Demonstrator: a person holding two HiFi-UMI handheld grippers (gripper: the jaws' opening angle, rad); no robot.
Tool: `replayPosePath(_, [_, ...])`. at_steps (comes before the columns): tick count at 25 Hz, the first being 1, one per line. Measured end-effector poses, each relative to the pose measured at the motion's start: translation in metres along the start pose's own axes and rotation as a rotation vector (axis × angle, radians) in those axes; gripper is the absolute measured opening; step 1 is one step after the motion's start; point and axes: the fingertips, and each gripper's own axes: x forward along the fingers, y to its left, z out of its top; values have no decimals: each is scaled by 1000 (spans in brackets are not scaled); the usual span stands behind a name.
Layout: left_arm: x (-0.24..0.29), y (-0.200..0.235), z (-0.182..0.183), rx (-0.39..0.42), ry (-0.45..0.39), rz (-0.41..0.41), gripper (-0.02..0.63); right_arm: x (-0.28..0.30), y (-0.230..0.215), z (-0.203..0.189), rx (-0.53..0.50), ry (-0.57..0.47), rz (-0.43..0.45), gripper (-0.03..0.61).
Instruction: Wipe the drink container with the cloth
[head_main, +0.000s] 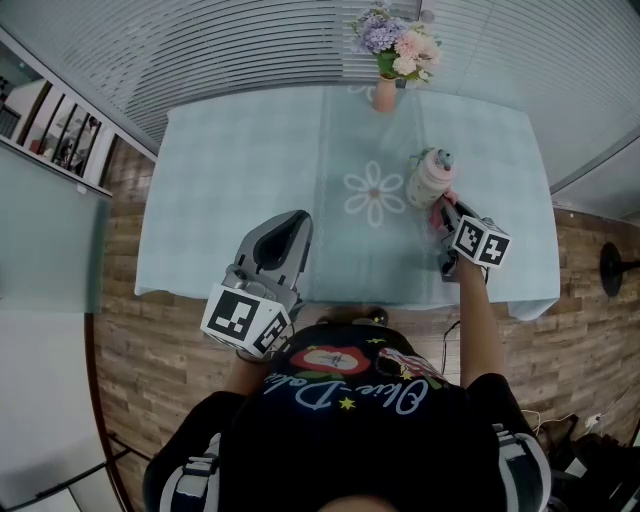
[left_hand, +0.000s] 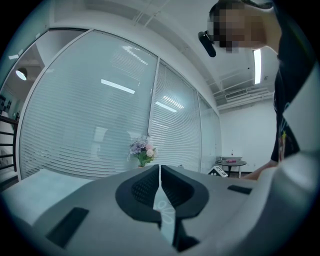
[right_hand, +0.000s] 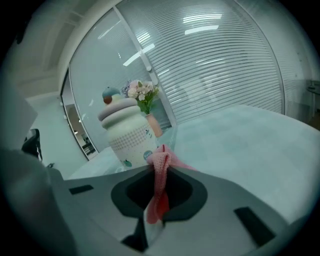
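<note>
A cream drink container (head_main: 430, 178) with a pink lid and a teal knob stands upright on the pale blue tablecloth (head_main: 250, 180), right of its flower print. In the right gripper view the drink container (right_hand: 129, 132) rises just beyond the jaws, left of centre. My right gripper (head_main: 441, 212) is shut on a pink mesh cloth (right_hand: 160, 182), which hangs out of the jaws close to the container's base. My left gripper (head_main: 292, 222) hovers over the table's near edge, shut with nothing in it; its jaws (left_hand: 159, 172) meet with only a hairline slit.
A pink vase of flowers (head_main: 392, 50) stands at the table's far edge, also seen behind the container as the vase (right_hand: 145, 107). Window blinds run behind the table. A small round side table (left_hand: 231, 163) stands far off at the right.
</note>
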Motion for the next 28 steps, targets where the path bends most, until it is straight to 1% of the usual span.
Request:
replayPosePath(3, [-1,1,1,1,-2,-2,12,4,-1,-8,-39,46,-20,31])
replayPosePath(7, [-3,0,2,1,-5,-5,12,4,-2,-10,-52,36,-31,31])
replayPosePath(9, [-3,-1,3,2,-7,-10,12,0,-4,-10,-69,15,-45,31])
replayPosePath(13, [0,-2,4,2,-9,-24,12,-23,-10,8,-67,-99,-111,31])
replayPosePath(15, [3,-4,3,0,-5,-34,12,-37,-8,20,-72,-165,-122,31])
replayPosePath(17, [6,-5,2,-2,-2,-43,12,-49,0,34,-102,-224,-124,31])
replayPosePath(21, [9,-6,2,-6,-1,-57,12,-70,24,62,-124,-349,-93,31])
replayPosePath(23, [10,-7,1,-10,-1,-60,12,-76,36,71,-155,-392,-76,31])
replayPosePath(26, [11,-5,0,-8,-2,-59,12,-79,56,77,-199,-426,-30,31])
replayPosePath(28, [10,-4,0,-8,-2,-55,12,-75,68,77,-220,-424,4,31])
